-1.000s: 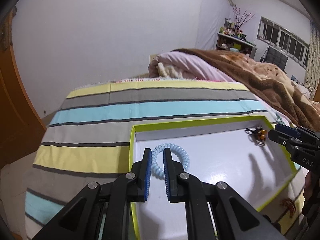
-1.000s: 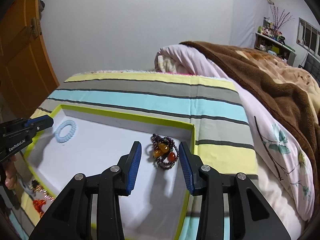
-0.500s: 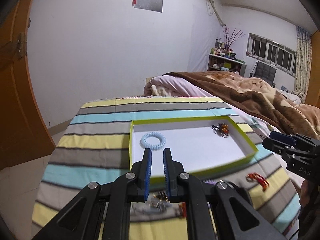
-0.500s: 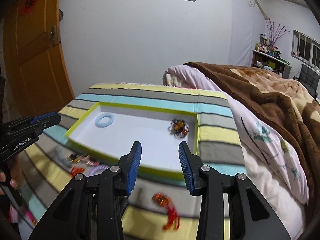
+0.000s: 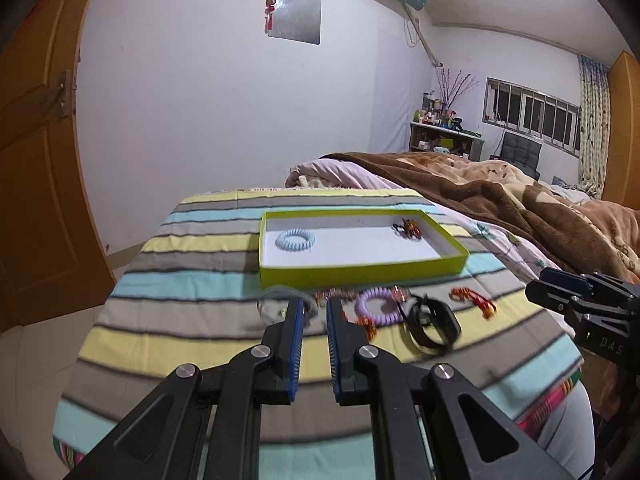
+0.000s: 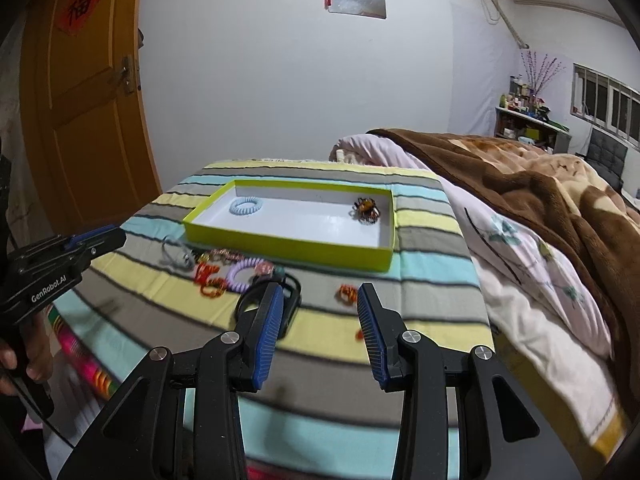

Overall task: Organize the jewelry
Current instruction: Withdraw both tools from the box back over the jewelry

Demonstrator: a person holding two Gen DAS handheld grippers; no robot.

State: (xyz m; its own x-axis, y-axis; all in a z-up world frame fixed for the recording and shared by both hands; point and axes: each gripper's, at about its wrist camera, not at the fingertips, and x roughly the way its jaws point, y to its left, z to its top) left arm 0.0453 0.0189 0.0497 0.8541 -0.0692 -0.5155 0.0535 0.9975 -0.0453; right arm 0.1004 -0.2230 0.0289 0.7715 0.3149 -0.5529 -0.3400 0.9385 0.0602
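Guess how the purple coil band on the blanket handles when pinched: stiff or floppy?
The purple coil band looks like springy plastic spiral, so probably squashes and rebounds rather than flops. Likely very light. It lies among other pieces on the striped blanket, so neighbours may snag.

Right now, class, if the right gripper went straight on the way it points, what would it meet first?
Probably the striped blanket, between the black band and the small orange charm; depth is unclear.
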